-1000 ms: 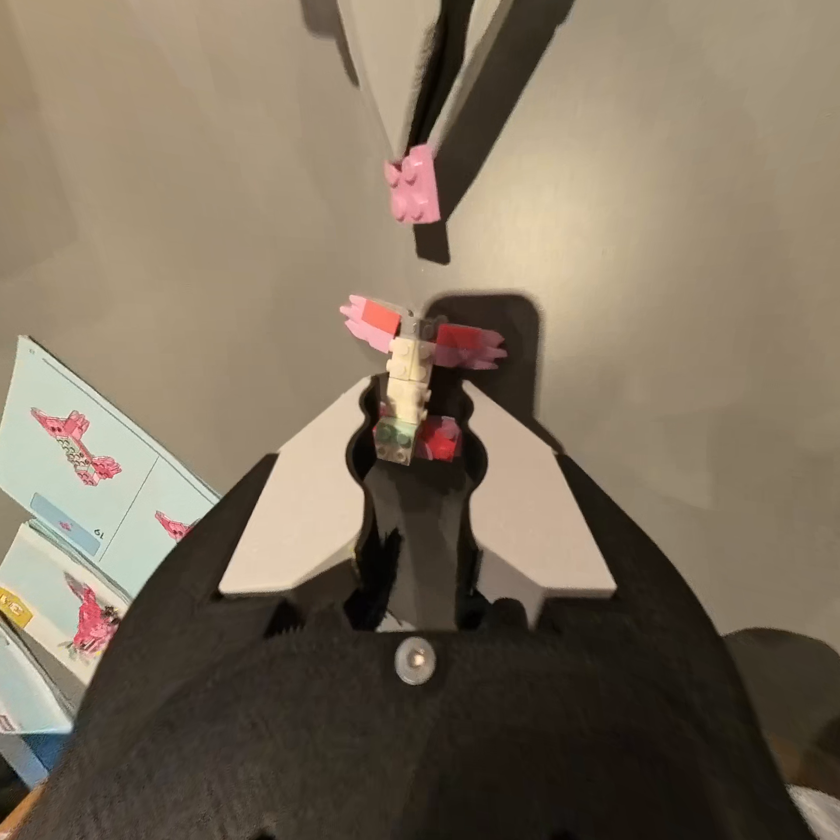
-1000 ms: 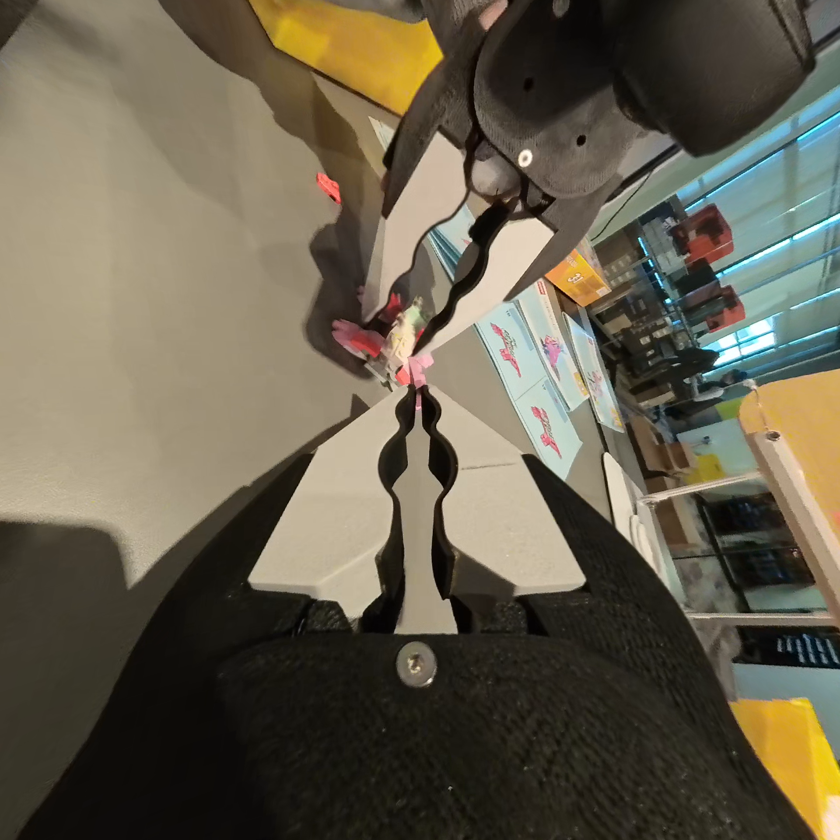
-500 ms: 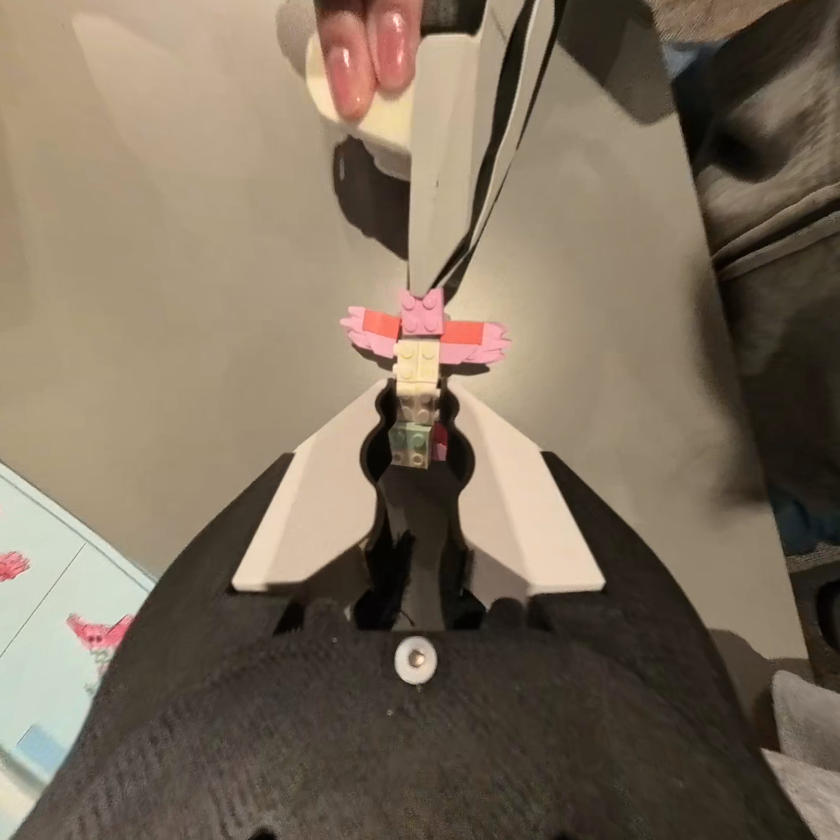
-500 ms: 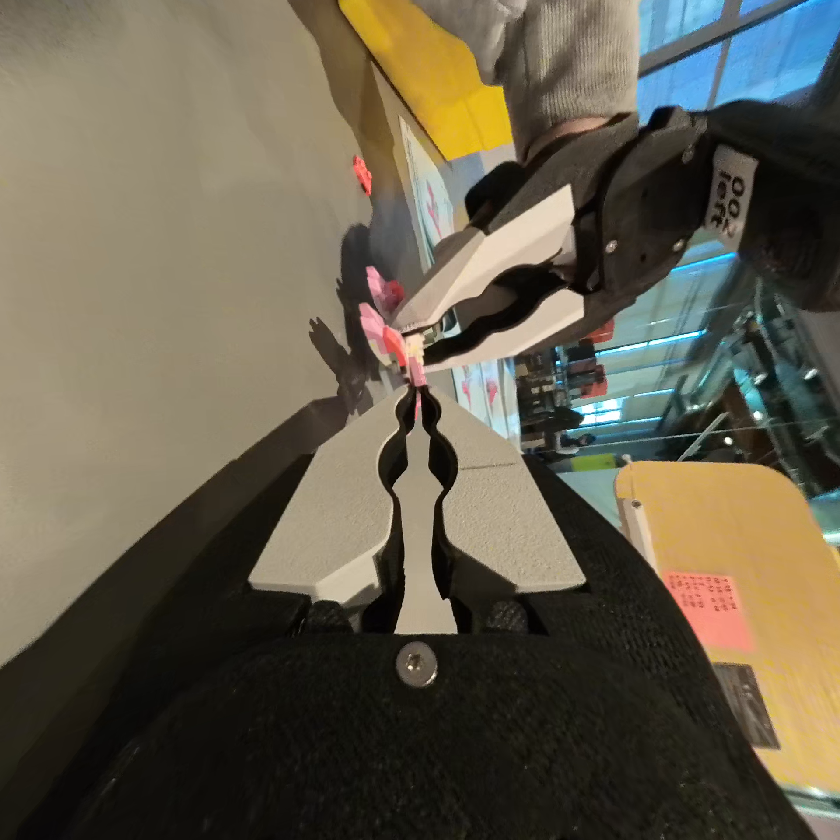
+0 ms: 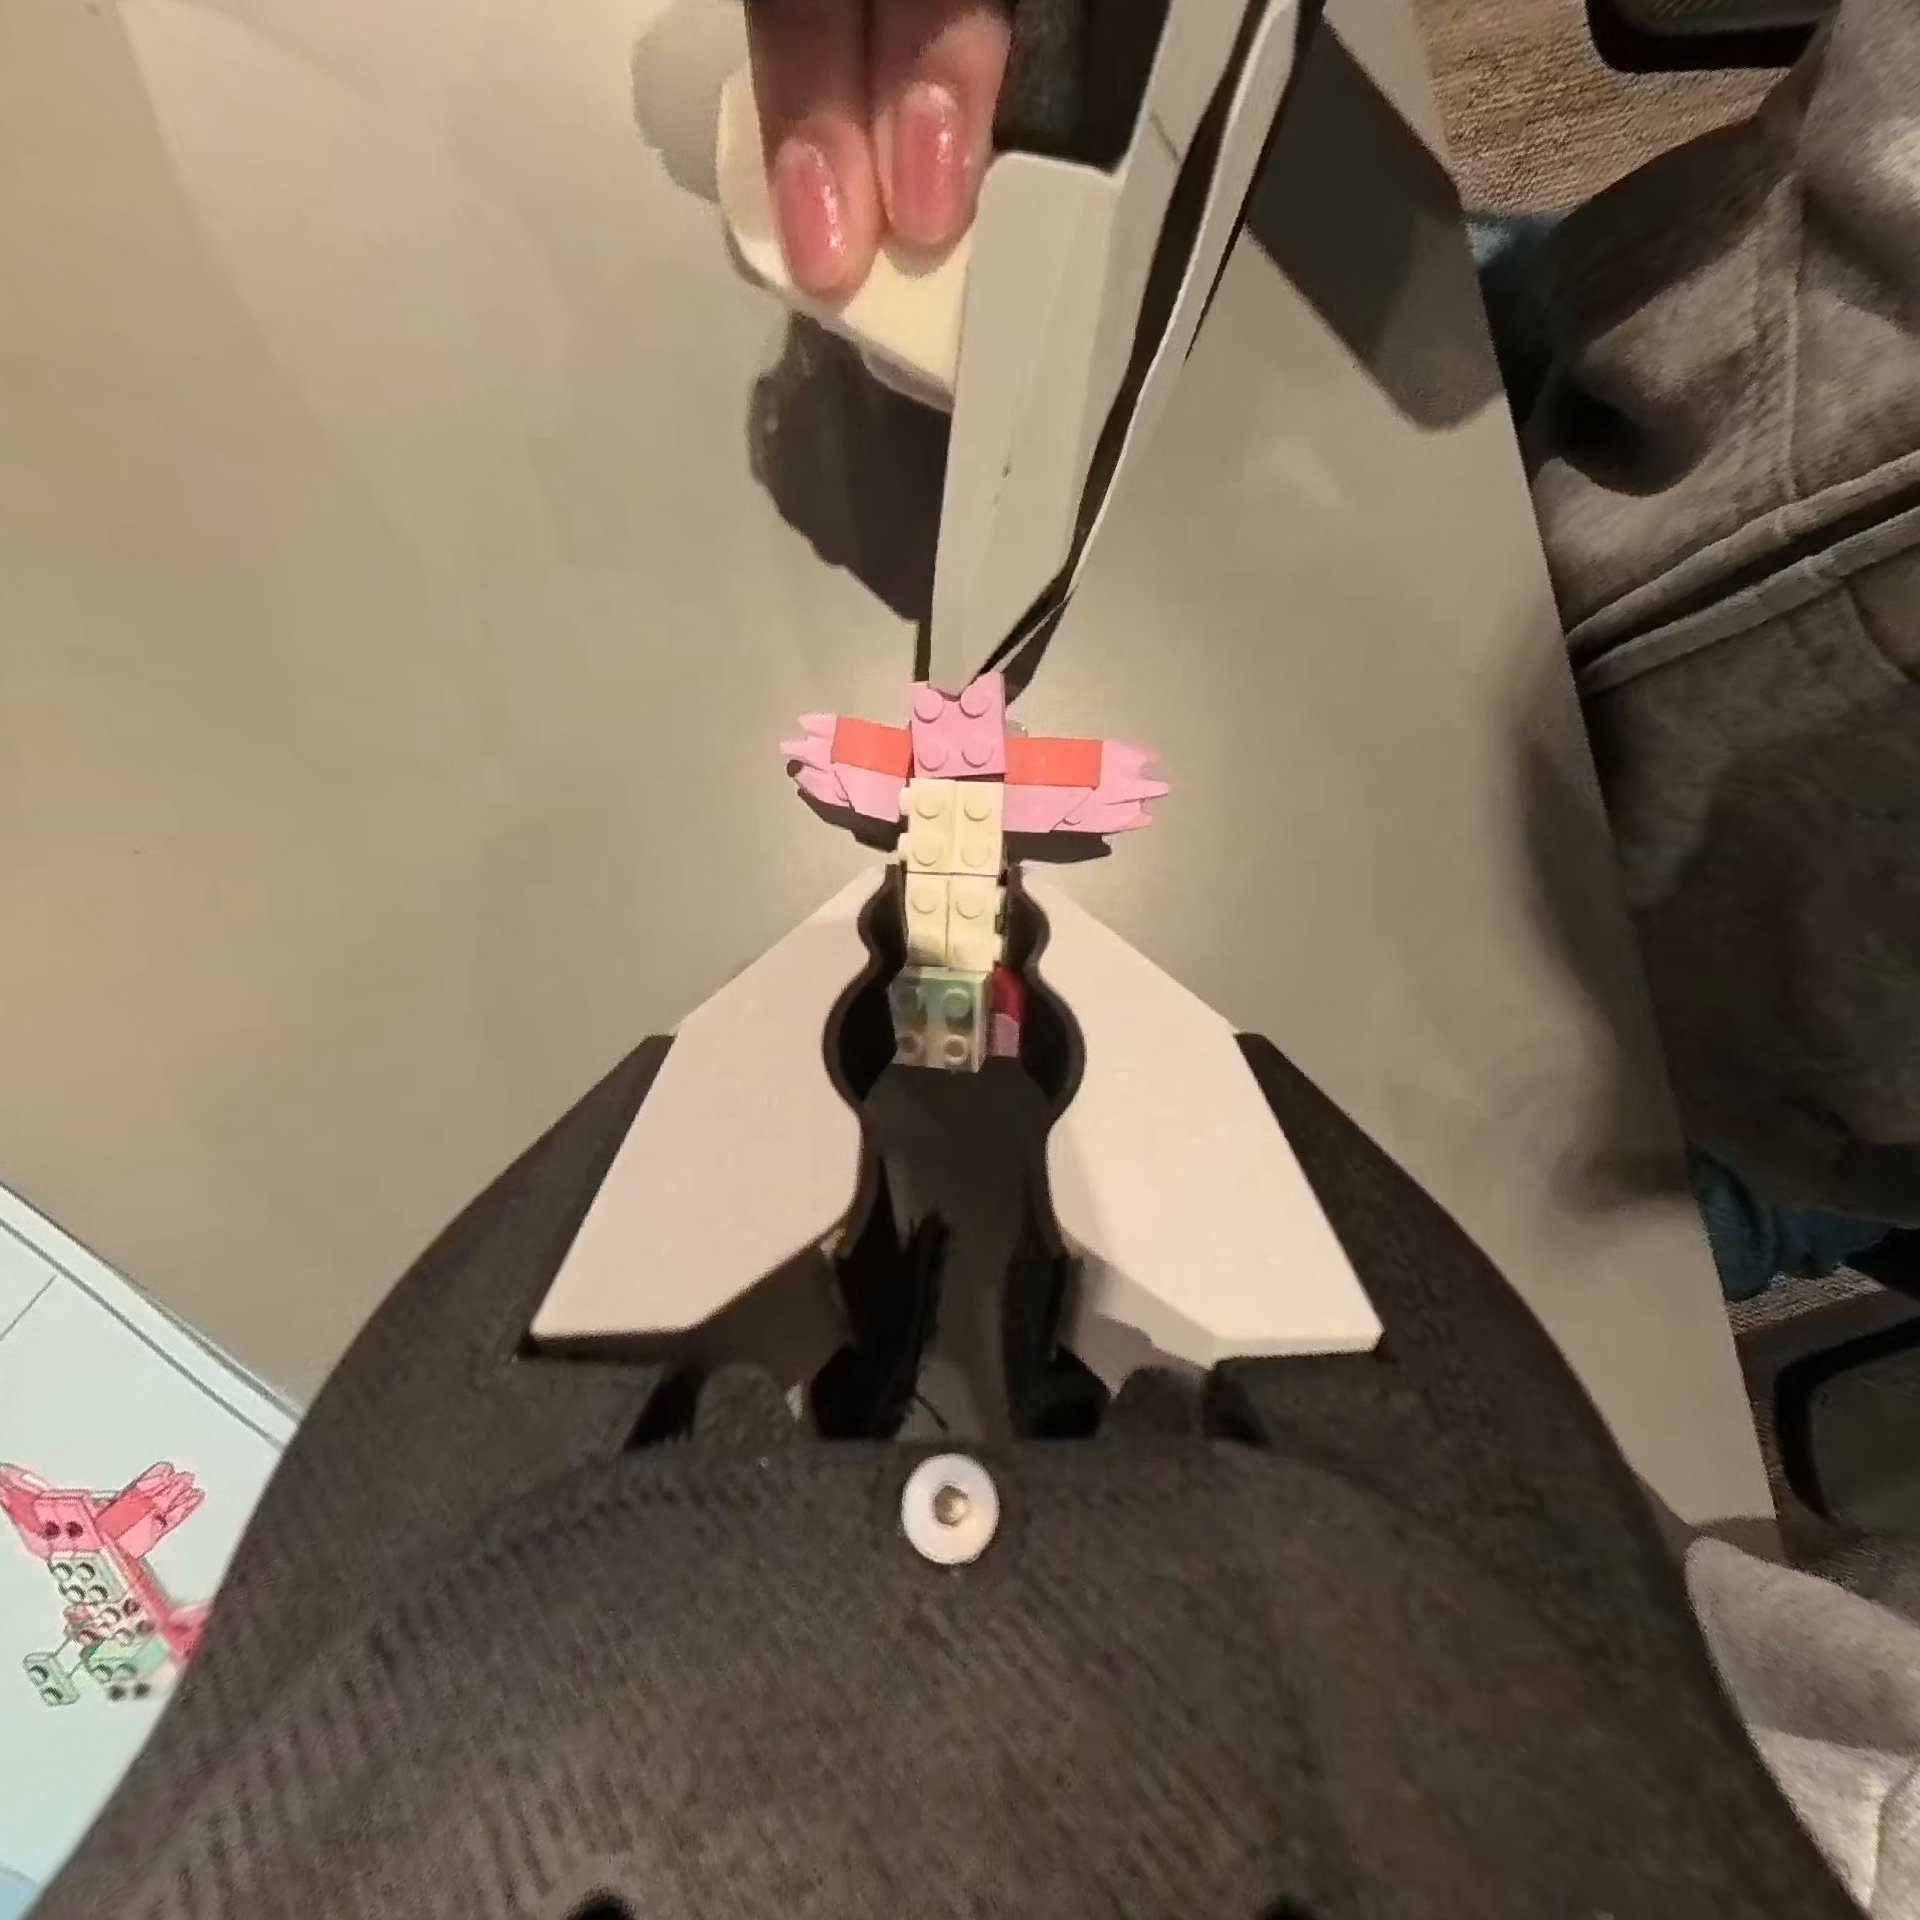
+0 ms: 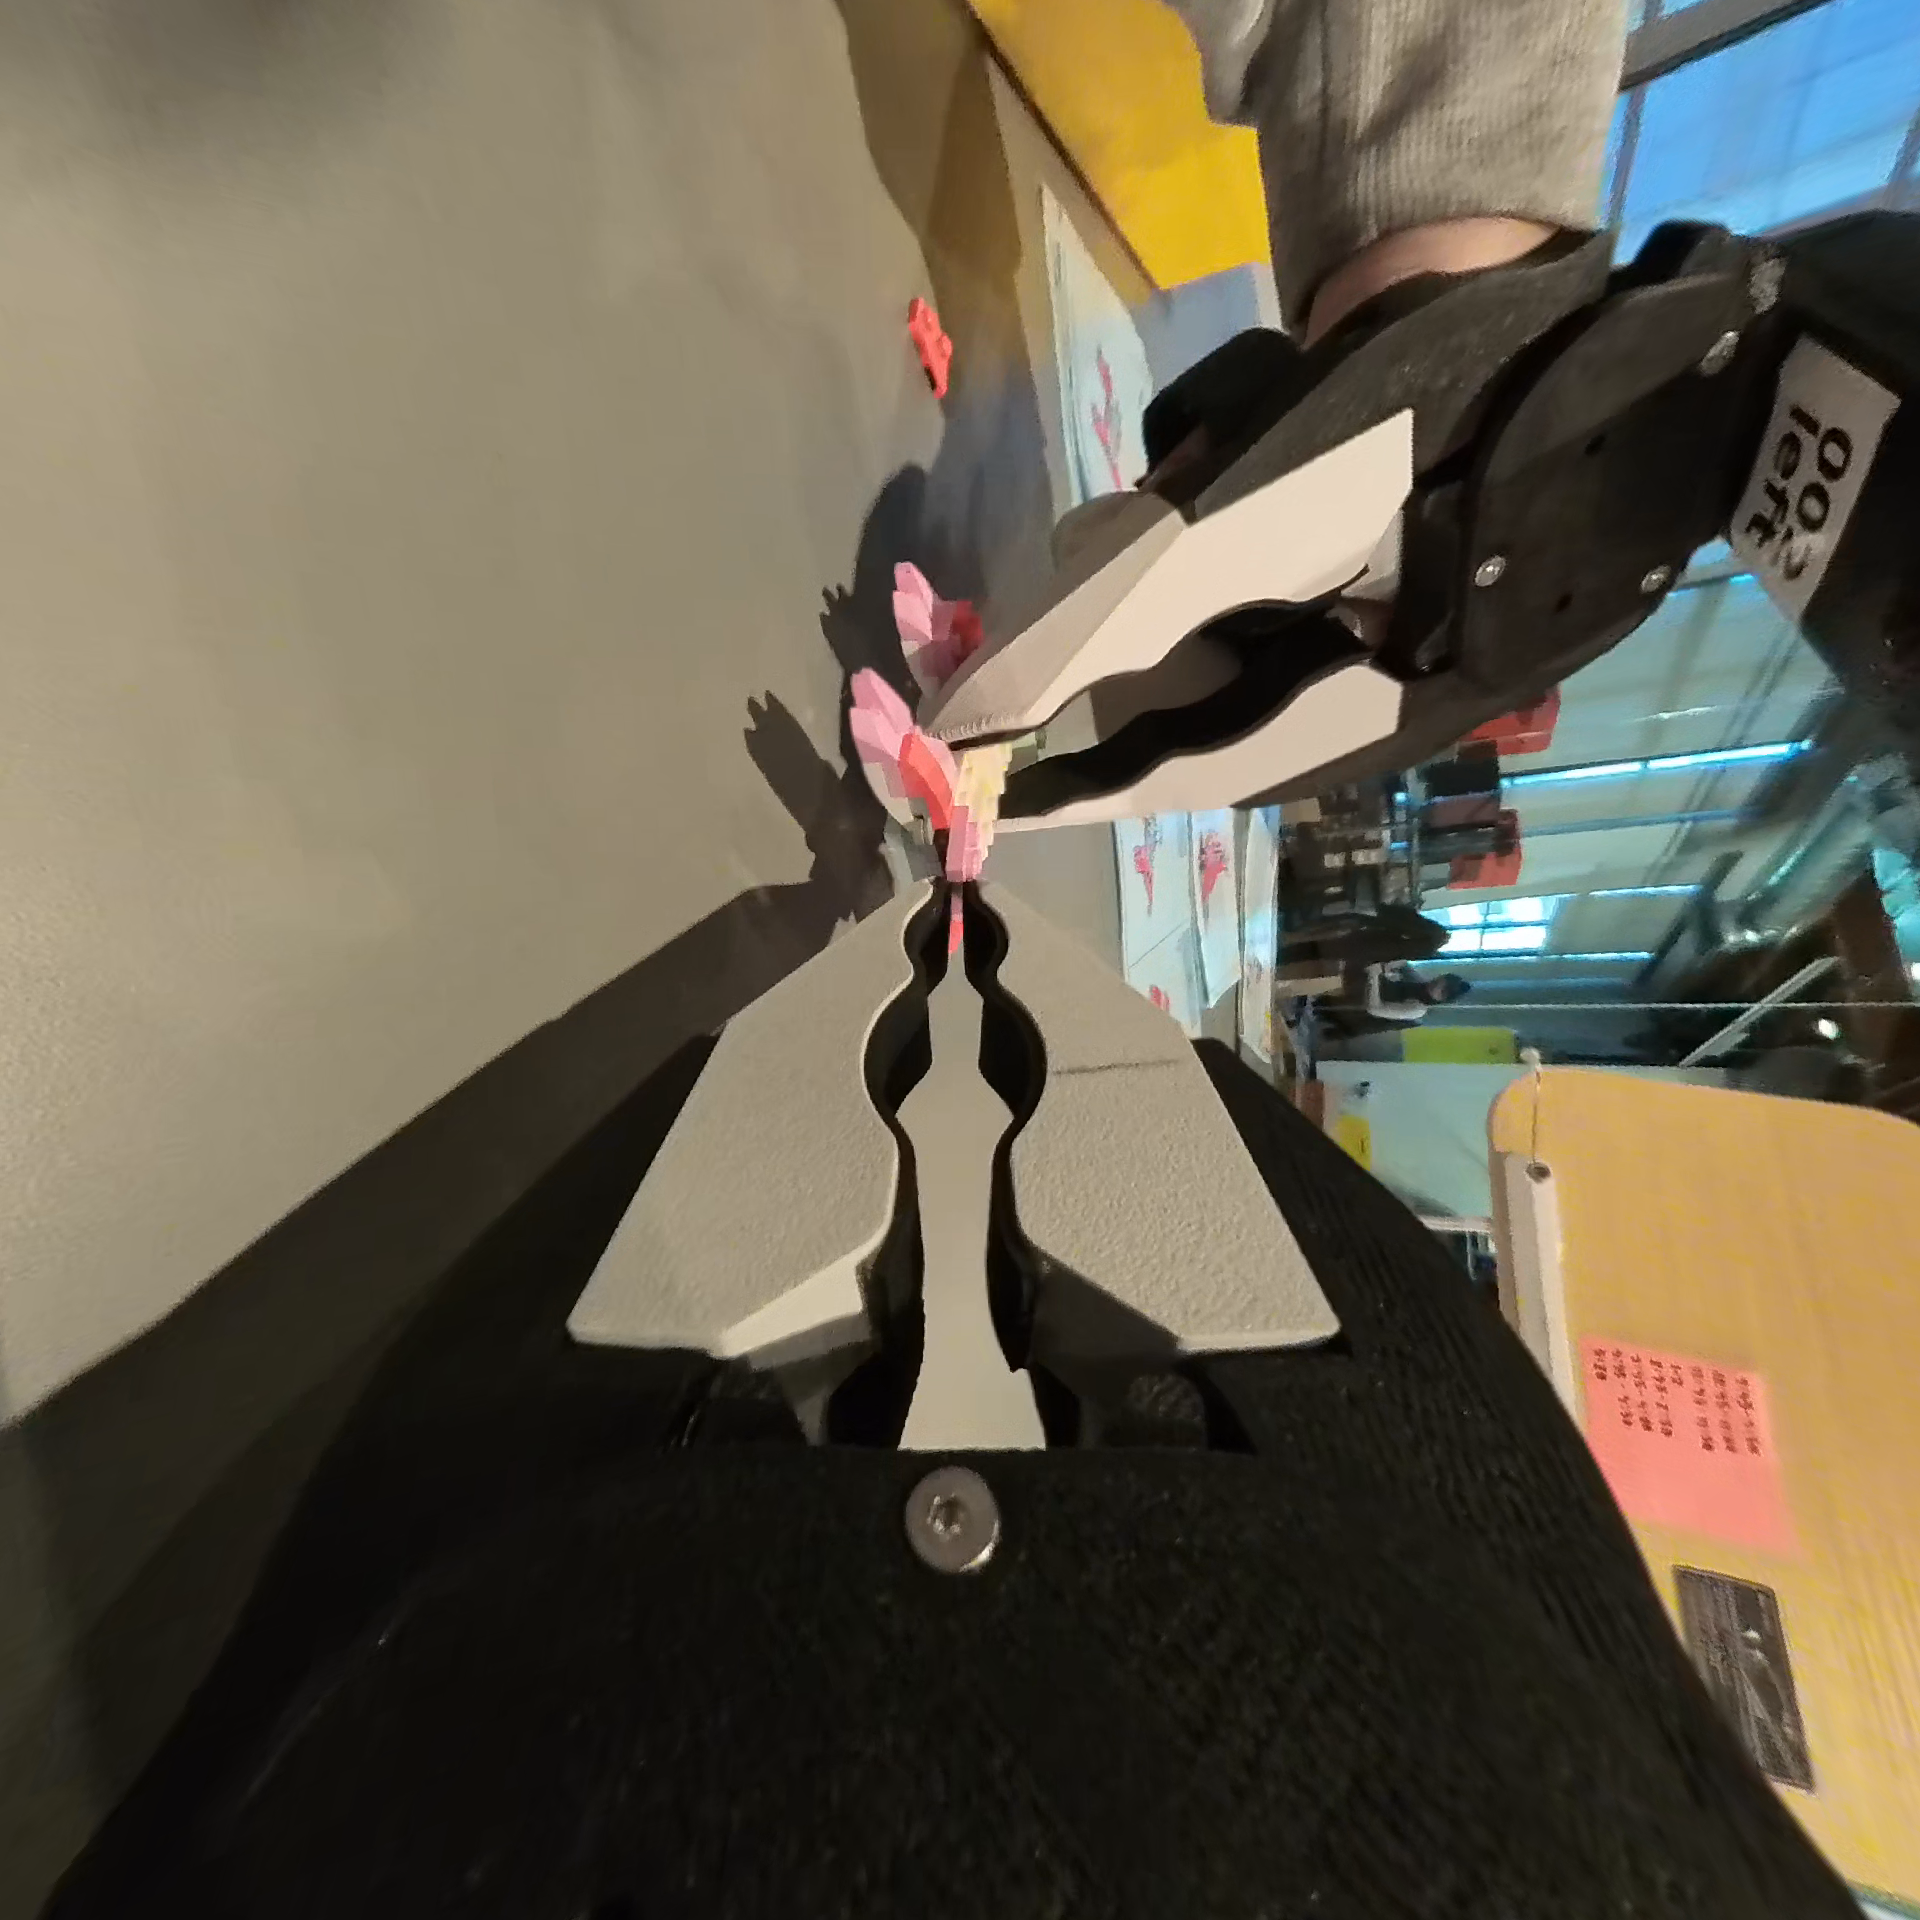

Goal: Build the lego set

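My left gripper (image 5: 951, 883) is shut on a small lego model (image 5: 954, 852) with a cream body, a pale green end block and pink and red wings, held above the grey table (image 5: 364, 623). My right gripper (image 6: 956, 883) is shut on a pink 2x2 brick (image 5: 958, 732), which sits on the model between the wings. In the right wrist view the model (image 6: 935, 769) is at my fingertips, with the left gripper (image 6: 1195, 665) coming in from the right. In the left wrist view the right gripper (image 5: 977, 665) reaches down from the top, a person's fingers (image 5: 873, 135) on it.
An instruction booklet (image 5: 94, 1538) lies at the lower left of the left wrist view; its pages also show in the right wrist view (image 6: 1101, 343). A loose red piece (image 6: 203, 348) lies on the table. A yellow box (image 6: 1704, 1351) is at the right. A grey sleeve (image 5: 1714, 520) is at the right.
The right gripper brought the pink brick down from above the model onto it between the wings. The left gripper turned, so the booklet slid to the lower left corner.
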The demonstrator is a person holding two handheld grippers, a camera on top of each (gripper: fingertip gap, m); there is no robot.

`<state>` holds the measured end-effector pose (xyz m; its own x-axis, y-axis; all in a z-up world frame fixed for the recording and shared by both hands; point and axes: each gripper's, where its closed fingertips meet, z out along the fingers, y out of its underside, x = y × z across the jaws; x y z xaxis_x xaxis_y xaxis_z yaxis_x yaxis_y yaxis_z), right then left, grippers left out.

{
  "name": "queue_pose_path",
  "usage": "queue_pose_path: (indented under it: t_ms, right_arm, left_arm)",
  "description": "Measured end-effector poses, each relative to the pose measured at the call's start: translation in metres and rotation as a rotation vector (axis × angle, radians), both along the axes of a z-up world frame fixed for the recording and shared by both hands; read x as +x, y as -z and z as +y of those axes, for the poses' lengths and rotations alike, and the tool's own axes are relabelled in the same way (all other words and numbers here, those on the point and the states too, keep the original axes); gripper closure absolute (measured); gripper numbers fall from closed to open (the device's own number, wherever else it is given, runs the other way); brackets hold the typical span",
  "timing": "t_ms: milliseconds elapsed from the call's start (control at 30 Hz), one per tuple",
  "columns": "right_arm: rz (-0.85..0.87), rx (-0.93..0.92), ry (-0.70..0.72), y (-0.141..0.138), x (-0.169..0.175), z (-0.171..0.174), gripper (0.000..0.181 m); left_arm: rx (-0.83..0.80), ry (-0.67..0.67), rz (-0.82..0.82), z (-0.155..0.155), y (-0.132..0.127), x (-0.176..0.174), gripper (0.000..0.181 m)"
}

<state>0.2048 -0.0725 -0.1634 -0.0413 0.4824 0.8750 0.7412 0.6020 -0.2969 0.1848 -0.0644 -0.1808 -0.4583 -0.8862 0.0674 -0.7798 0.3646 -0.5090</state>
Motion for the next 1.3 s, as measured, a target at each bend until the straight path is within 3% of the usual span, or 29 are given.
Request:
queue_pose_path:
  t_ms: [333,600,1067,1300]
  right_arm:
    - [-0.013,-0.011,-0.017,-0.002,-0.001,0.0,0.178]
    - [-0.045,-0.017,-0.023,-0.003,-0.005,0.001,0.162]
    - [-0.014,0.078,-0.02,-0.017,-0.008,0.002,0.168]
    - [-0.112,0.063,-0.031,-0.014,-0.009,-0.002,0.169]
  left_arm:
    - [-0.015,-0.019,-0.014,0.002,-0.005,-0.001,0.163]
    - [-0.047,-0.018,-0.042,-0.003,-0.012,0.003,0.163]
    - [-0.144,-0.028,-0.082,-0.008,-0.024,0.005,0.163]
    - [-0.134,-0.007,-0.036,-0.013,-0.019,0.003,0.164]
